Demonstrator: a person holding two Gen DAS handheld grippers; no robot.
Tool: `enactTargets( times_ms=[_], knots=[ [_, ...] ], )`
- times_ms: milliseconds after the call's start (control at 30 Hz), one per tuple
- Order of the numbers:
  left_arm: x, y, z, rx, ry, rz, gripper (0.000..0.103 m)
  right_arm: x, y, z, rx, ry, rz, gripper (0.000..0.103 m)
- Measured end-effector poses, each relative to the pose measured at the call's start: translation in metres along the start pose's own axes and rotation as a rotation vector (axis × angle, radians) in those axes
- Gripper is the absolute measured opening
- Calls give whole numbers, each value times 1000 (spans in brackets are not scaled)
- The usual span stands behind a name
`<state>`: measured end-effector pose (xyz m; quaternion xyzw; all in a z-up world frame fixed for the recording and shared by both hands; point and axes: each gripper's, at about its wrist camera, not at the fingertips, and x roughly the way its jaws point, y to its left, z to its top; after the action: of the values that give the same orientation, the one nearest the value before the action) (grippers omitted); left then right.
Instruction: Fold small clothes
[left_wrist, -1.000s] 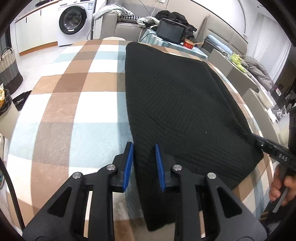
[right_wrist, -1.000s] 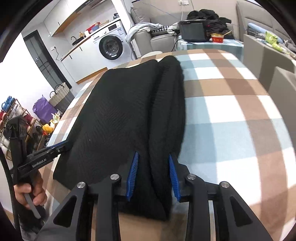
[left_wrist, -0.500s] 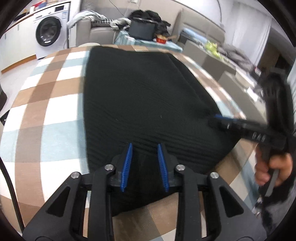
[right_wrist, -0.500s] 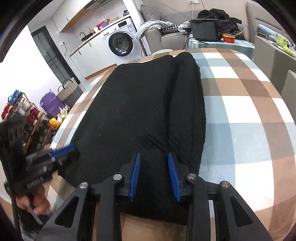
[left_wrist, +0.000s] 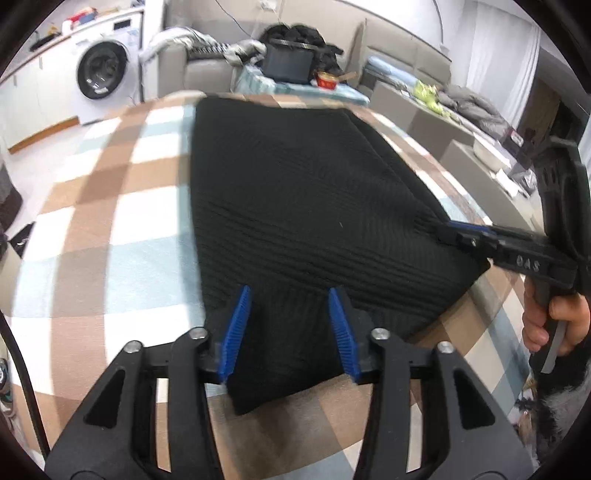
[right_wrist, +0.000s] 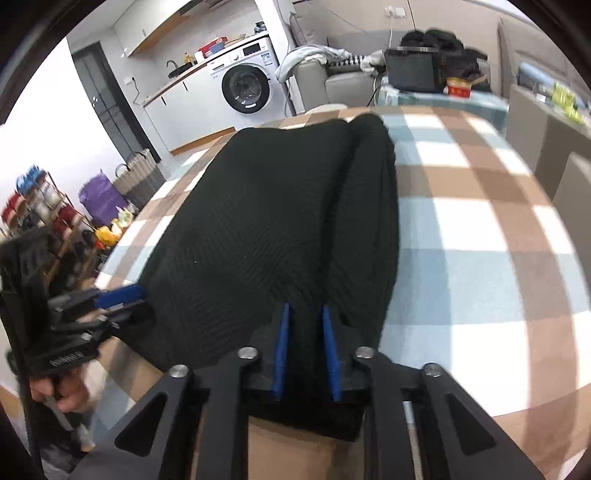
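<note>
A black knit garment (left_wrist: 295, 206) lies lengthwise on the checked tablecloth (left_wrist: 110, 229), its right side folded inward into a thick double layer (right_wrist: 365, 221). My left gripper (left_wrist: 290, 325) is open, its blue pads straddling the near left corner of the garment. My right gripper (right_wrist: 304, 347) is shut on the garment's near hem at the folded right side. The right gripper also shows in the left wrist view (left_wrist: 458, 230), gripping the garment's right corner. The left gripper shows in the right wrist view (right_wrist: 125, 299) at the garment's left edge.
The table's near edge runs just below both grippers. A washing machine (right_wrist: 245, 88), a sofa with clothes (left_wrist: 207, 55) and a side table with a black box (left_wrist: 288, 66) stand beyond the far end. Shelves and baskets (right_wrist: 44, 206) stand to the left.
The left gripper has opened wider at the near left corner. The right gripper has closed in on the hem. Both views have shifted slightly.
</note>
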<state>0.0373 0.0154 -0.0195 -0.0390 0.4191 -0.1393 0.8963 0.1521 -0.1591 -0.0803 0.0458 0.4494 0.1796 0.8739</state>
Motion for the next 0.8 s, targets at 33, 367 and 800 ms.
enactTargets(
  times_ms=[33, 367, 800],
  knots=[
    [-7, 2, 1, -2, -30, 14, 59, -6, 1, 0, -14, -25, -1, 48],
    [-64, 25, -2, -14, -305, 126, 102, -51, 13, -4, -125, -258, 0, 103],
    [-64, 17, -21, -5, -383, 148, 102, -74, 21, -28, -193, -391, 46, 103]
  ],
)
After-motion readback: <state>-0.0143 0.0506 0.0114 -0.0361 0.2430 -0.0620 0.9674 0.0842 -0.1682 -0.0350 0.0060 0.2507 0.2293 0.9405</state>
